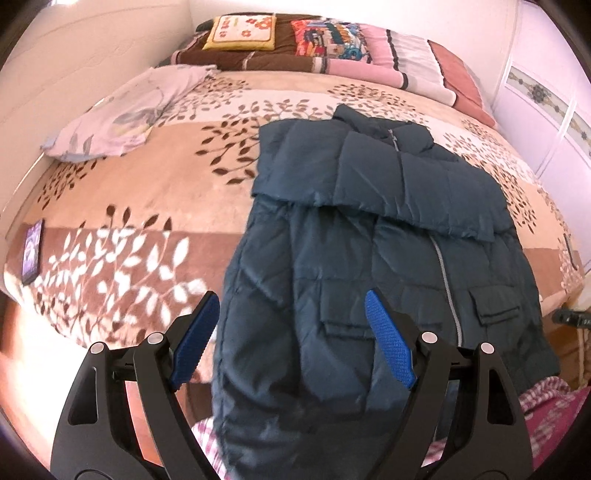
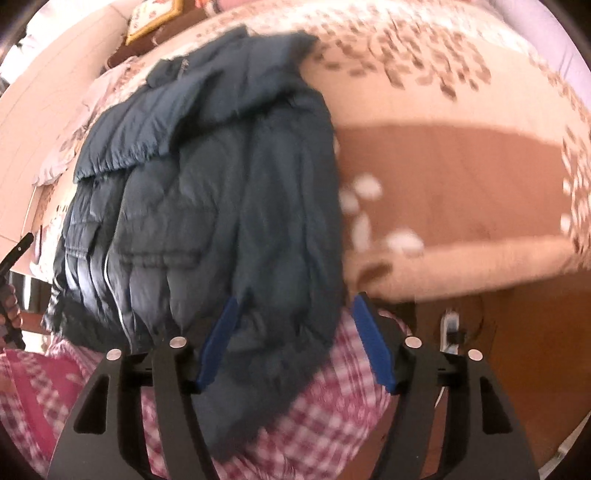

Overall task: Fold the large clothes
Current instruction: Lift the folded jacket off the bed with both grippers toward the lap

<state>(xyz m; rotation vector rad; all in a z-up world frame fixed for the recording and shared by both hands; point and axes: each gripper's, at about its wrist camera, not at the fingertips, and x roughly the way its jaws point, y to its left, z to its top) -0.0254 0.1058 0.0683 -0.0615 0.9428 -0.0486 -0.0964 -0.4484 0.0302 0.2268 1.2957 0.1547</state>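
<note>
Both my grippers, left (image 1: pixel 290 339) and right (image 2: pixel 293 341), gape empty over jacket (image 1: pixel 369 229) hem; sleeves folded; next: grasp hem, fold toward twelve o'clock.

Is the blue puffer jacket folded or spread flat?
Partly folded: the blue puffer jacket has both sleeves laid across its chest, while its hem hangs over the bed edge.

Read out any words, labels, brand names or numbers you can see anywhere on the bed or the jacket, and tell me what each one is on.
No text can be read in either view.
Yellow cushion: floral design with a small greenish mark near the top, too small to read.
Phone at the bed's edge: screen lit, nothing legible.
Dark blue puffer jacket: no label or brand visible.
Patchwork cushion: pattern only, no legible lettering.
</note>
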